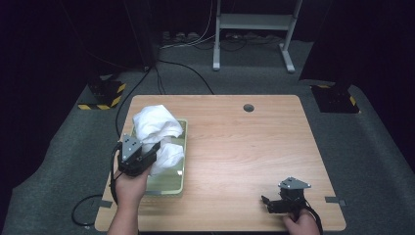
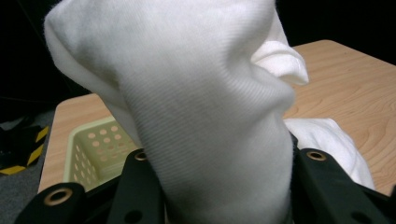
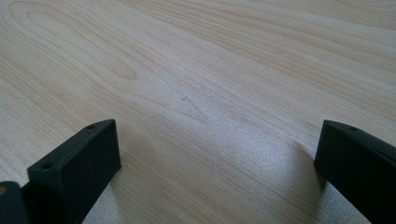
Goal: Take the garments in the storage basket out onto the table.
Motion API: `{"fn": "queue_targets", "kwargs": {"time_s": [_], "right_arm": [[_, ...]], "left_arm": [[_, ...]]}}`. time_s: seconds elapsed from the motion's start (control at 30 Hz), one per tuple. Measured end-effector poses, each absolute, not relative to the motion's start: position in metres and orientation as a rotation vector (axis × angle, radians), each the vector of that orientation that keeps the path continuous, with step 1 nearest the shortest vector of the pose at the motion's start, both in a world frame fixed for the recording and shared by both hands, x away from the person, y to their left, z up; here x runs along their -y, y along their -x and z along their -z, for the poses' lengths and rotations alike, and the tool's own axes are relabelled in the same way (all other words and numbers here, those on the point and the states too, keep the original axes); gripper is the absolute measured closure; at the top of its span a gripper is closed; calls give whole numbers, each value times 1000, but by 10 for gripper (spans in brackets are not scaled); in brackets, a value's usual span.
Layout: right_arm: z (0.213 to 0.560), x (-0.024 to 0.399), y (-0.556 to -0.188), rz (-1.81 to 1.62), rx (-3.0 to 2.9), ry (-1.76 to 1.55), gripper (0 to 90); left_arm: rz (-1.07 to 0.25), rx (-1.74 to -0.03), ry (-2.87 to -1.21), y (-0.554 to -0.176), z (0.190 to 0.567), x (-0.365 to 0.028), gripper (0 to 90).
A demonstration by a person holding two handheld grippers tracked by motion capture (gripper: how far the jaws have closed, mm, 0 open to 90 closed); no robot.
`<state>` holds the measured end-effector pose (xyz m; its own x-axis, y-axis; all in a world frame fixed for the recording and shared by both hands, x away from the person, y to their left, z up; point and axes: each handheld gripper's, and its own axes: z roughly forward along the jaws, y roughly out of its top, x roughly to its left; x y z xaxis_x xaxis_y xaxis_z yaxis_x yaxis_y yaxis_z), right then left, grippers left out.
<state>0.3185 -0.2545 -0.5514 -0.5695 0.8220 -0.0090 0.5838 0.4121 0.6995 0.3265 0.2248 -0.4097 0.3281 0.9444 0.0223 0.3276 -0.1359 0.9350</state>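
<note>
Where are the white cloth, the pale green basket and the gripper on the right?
white cloth [image 2: 201, 116], left gripper view, on its ribbed middle.
pale green basket [image 1: 182, 147], high view, on its right rim.
right gripper [image 1: 265, 202], high view, between its jaw tips.

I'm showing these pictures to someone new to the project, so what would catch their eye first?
The big white cloth stands out first, bunched up over the pale green basket at the left side of the wooden table. The left tool is shut on a fold of it, and the left gripper view shows the cloth rising between the black jaws. The right tool rests open near the table's front right corner, holding nothing.
</note>
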Motion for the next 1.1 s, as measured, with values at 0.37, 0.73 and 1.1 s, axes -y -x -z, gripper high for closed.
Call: {"fn": "queue_targets", "kwargs": {"time_s": [0.37,0.73,1.1], "right_arm": [[551,255,-319,-941,-2321,-1210,0],[551,255,-319,-941,-2321,-1211,1],[551,255,-319,-941,-2321,-1211,0]], "left_arm": [[-867,-1115,-1607,-316,395,-219,597],[-933,-1063,-1534,-302,378,-215,597],[-1000,-1041,-1467,-292,373,-210,597]]}}
